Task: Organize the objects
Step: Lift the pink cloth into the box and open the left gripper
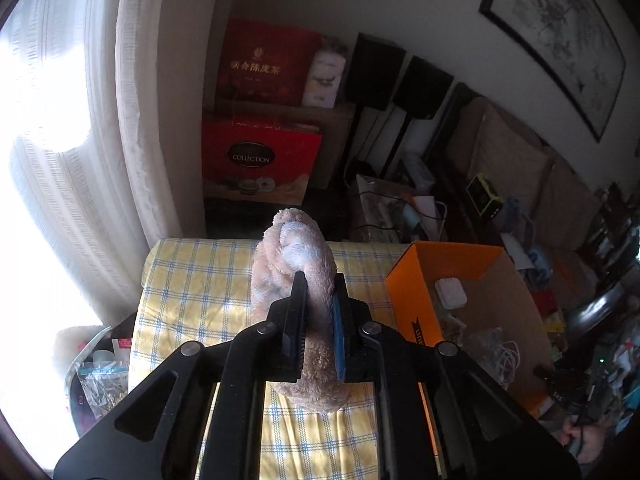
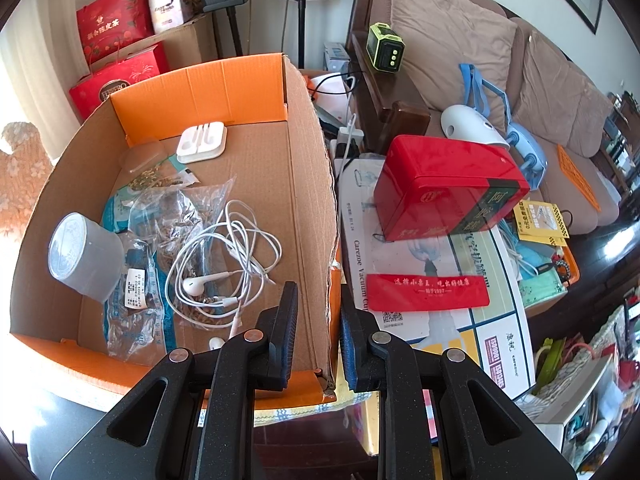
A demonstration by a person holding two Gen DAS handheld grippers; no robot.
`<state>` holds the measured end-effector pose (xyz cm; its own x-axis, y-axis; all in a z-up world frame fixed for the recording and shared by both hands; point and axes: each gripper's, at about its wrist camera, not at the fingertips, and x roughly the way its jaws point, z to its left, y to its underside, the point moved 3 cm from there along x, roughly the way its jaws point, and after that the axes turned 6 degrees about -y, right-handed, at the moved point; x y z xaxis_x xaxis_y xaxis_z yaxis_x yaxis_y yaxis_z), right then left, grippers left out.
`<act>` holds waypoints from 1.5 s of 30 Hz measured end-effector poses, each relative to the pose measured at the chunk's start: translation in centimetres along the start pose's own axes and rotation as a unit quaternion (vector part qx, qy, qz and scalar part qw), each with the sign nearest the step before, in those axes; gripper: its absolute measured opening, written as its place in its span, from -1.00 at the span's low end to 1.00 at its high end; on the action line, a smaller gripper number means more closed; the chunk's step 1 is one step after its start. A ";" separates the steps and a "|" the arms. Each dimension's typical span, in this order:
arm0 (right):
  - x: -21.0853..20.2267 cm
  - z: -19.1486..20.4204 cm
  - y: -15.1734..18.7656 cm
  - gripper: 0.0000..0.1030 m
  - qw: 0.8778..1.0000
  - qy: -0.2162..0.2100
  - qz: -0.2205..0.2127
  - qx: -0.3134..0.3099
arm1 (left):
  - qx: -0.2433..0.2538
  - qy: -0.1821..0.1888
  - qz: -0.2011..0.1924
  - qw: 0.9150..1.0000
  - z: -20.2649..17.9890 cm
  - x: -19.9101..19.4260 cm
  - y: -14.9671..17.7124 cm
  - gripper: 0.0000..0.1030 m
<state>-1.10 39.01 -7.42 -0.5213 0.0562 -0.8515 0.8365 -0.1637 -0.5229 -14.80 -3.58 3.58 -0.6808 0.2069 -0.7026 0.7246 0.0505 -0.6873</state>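
My left gripper is shut on a pink-beige plush toy and holds it in the air above the yellow checked cloth. The same plush toy shows at the left edge of the right wrist view. An orange cardboard box stands to the right of it. My right gripper is shut on the right wall of this box. Inside lie white earphones, a white earphone case, a grey round container and plastic bags.
A red tin sits on a flat white carton right of the box. Behind is a brown sofa with clutter. Red gift bags and speakers stand at the back, and a curtain hangs on the left.
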 end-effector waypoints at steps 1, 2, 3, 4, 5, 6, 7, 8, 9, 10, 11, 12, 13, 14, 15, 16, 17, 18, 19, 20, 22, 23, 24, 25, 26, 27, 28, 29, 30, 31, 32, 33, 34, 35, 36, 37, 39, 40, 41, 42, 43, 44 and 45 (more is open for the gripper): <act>0.0 0.0 0.0 -0.62 1.000 0.000 0.000 -0.001 | 0.005 0.003 -0.002 1.000 -0.6 -0.2 -0.4 -0.81; 0.0 0.0 0.0 -0.62 1.000 0.000 0.000 -0.001 | 0.010 0.006 -0.005 1.000 -1.2 -0.4 -0.7 -0.81; 0.0 0.0 0.0 -0.62 1.000 0.000 0.000 -0.001 | 0.015 0.008 -0.008 1.000 -1.8 -0.7 -1.0 -0.81; 0.0 0.0 0.0 -0.62 1.000 0.000 0.000 -0.001 | 0.020 0.010 -0.011 1.000 -2.5 -1.0 -1.4 -0.81; 0.0 0.0 0.0 -0.62 1.000 0.000 0.000 -0.001 | 0.025 0.013 -0.015 0.999 -3.1 -1.2 -1.7 -0.81; 0.0 0.0 0.0 -0.62 1.000 -0.001 0.000 0.000 | 0.029 0.018 -0.018 0.999 -3.8 -1.5 -2.0 -0.81; 0.0 0.0 0.0 -0.62 1.000 -0.002 0.000 0.001 | 0.033 0.022 -0.020 0.999 -4.5 -1.7 -2.3 -0.81; 0.0 -0.1 0.1 -0.62 1.000 -0.003 0.000 0.002 | 0.037 0.027 -0.022 0.999 -5.2 -2.0 -2.5 -0.81; 0.0 -0.2 0.1 -0.62 1.000 -0.006 0.000 0.005 | 0.041 0.031 -0.025 0.998 -5.9 -2.2 -2.7 -0.81; 0.0 -0.3 0.1 -0.62 1.000 -0.007 0.000 0.007 | 0.046 0.035 -0.027 0.998 -6.6 -2.4 -2.9 -0.81; -0.1 -0.3 0.2 -0.62 1.000 -0.009 0.000 0.008 | 0.050 0.038 -0.029 0.998 -7.3 -2.6 -3.1 -0.81; -0.2 -0.3 0.2 -0.62 1.000 -0.009 0.000 0.007 | 0.055 0.040 -0.030 0.997 -7.9 -2.8 -3.3 -0.81; -0.2 -0.3 0.2 -0.63 1.000 -0.007 -0.001 0.005 | 0.059 0.043 -0.032 0.997 -8.6 -2.9 -3.6 -0.81; -0.3 -0.2 0.3 -0.64 1.000 -0.005 -0.001 0.002 | 0.062 0.045 -0.035 0.996 -9.4 -3.1 -3.9 -0.81; -0.4 -0.2 0.3 -0.64 1.000 -0.005 -0.001 0.001 | 0.066 0.047 -0.038 0.996 -10.0 -3.4 -4.1 -0.81; -0.5 -0.1 0.3 -0.65 1.000 -0.005 -0.001 0.000 | 0.069 0.049 -0.041 0.996 -10.6 -3.7 -4.4 -0.81; -0.6 -0.1 0.3 -0.65 1.000 -0.006 -0.001 0.000 | 0.072 0.050 -0.045 0.995 -11.2 -4.0 -4.6 -0.81; -0.6 -0.1 0.3 -0.65 1.000 -0.005 -0.001 0.000 | 0.074 0.052 -0.050 0.995 -11.8 -4.5 -4.9 -0.81; -0.6 -0.1 0.3 -0.65 1.000 -0.006 -0.001 0.001 | 0.077 0.056 -0.054 0.994 -12.4 -4.8 -5.2 -0.81; -0.6 -0.1 0.3 -0.65 1.000 -0.006 -0.001 0.001 | 0.078 0.060 -0.058 0.993 -12.9 -5.2 -5.4 -0.81; -0.6 -0.1 0.3 -0.65 1.000 -0.005 -0.001 0.001 | 0.083 0.069 -0.063 0.992 -14.2 -5.9 -5.7 -0.81; -0.6 -0.1 0.3 -0.65 1.000 -0.005 -0.001 0.001 | 0.086 0.072 -0.065 0.992 -14.9 -6.0 -5.8 -0.81; -0.6 -0.1 0.3 -0.65 1.000 -0.006 -0.001 0.001 | 0.089 0.074 -0.066 0.991 -15.6 -5.9 -5.8 -0.81; -0.7 -0.1 0.4 -0.65 1.000 -0.006 -0.001 0.000 | 0.091 0.076 -0.065 0.991 -16.3 -5.7 -5.9 -0.81; -0.7 -0.1 0.3 -0.65 1.000 -0.006 -0.001 0.000 | 0.093 0.079 -0.063 0.991 -17.0 -5.5 -5.9 -0.81; -0.7 -0.1 0.3 -0.65 1.000 -0.007 -0.001 0.001 | 0.095 0.081 -0.060 0.990 -17.7 -5.0 -5.7 -0.81; -0.8 0.0 0.3 -0.65 1.000 -0.007 -0.001 0.001 | 0.097 0.083 -0.055 0.990 -18.3 -4.5 -5.5 -0.81; -0.9 0.1 0.4 -0.65 1.000 -0.008 -0.001 0.000 | 0.099 0.086 -0.050 0.990 -18.9 -4.0 -5.3 -0.81; -0.9 0.1 0.3 -0.65 1.000 -0.008 -0.001 0.000 | 0.101 0.090 -0.045 0.990 -19.4 -3.5 -5.0 -0.81; -0.9 0.1 0.4 -0.65 1.000 -0.008 -0.001 0.000 | 0.103 0.094 -0.041 0.989 -19.8 -3.0 -4.5 -0.81; -1.0 0.1 0.4 -0.65 1.000 -0.008 -0.001 0.000 | 0.103 0.097 -0.036 0.989 -20.2 -2.5 -4.1 -0.81; -1.1 0.2 0.3 -0.65 1.000 -0.008 -0.001 -0.001 | 0.101 0.102 -0.030 0.989 -20.5 -1.9 -3.8 -0.81; -1.0 0.2 0.3 -0.65 1.000 -0.008 -0.001 -0.001 | 0.097 0.107 -0.023 0.989 -20.8 -1.4 -3.5 -0.81; -1.1 0.3 0.3 -0.65 1.000 -0.007 -0.002 -0.002 | 0.092 0.115 -0.017 0.989 -21.1 -0.9 -3.2 -0.81; -1.1 0.4 0.3 -0.65 1.000 -0.007 -0.001 -0.003 | 0.086 0.121 -0.011 0.989 -21.3 -0.5 -3.0 -0.81; -1.1 0.4 0.3 -0.65 1.000 -0.008 -0.001 -0.003 | 0.081 0.124 -0.008 0.989 -21.5 0.0 -2.8 -0.81; -1.1 0.4 0.3 -0.65 1.000 -0.009 -0.002 -0.003 | 0.072 0.133 -0.002 0.989 -21.9 0.9 -2.3 -0.81; -1.1 0.4 0.3 -0.65 1.000 -0.009 -0.003 -0.003 | 0.067 0.136 0.002 0.988 -22.1 1.4 -2.0 -0.81; -1.1 0.4 0.3 -0.67 1.000 -0.009 -0.004 -0.003 | 0.063 0.138 0.006 0.988 -22.2 1.9 -1.8 -0.81; -1.0 0.4 0.3 -0.68 1.000 -0.008 -0.005 -0.004 | 0.057 0.142 0.010 0.988 -22.4 2.4 -1.5 -0.81; -1.0 0.4 0.3 -0.69 1.000 -0.009 -0.005 -0.004 | 0.050 0.144 0.016 0.988 -22.4 3.0 -1.2 -0.81; -1.0 0.4 0.2 -0.69 1.000 -0.009 -0.005 -0.004 | 0.042 0.145 0.021 0.988 -22.3 3.6 -0.8 -0.81; -1.0 0.3 0.2 -0.70 1.000 -0.010 -0.005 -0.005 | 0.034 0.147 0.028 0.988 -22.2 4.3 -0.6 -0.81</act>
<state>-0.45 38.60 -6.69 -0.5334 0.0386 -0.8450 0.8323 -0.1541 -0.5324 -15.76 18.96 5.04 -0.5712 0.4833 -0.6634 0.7450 -0.0340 -0.6662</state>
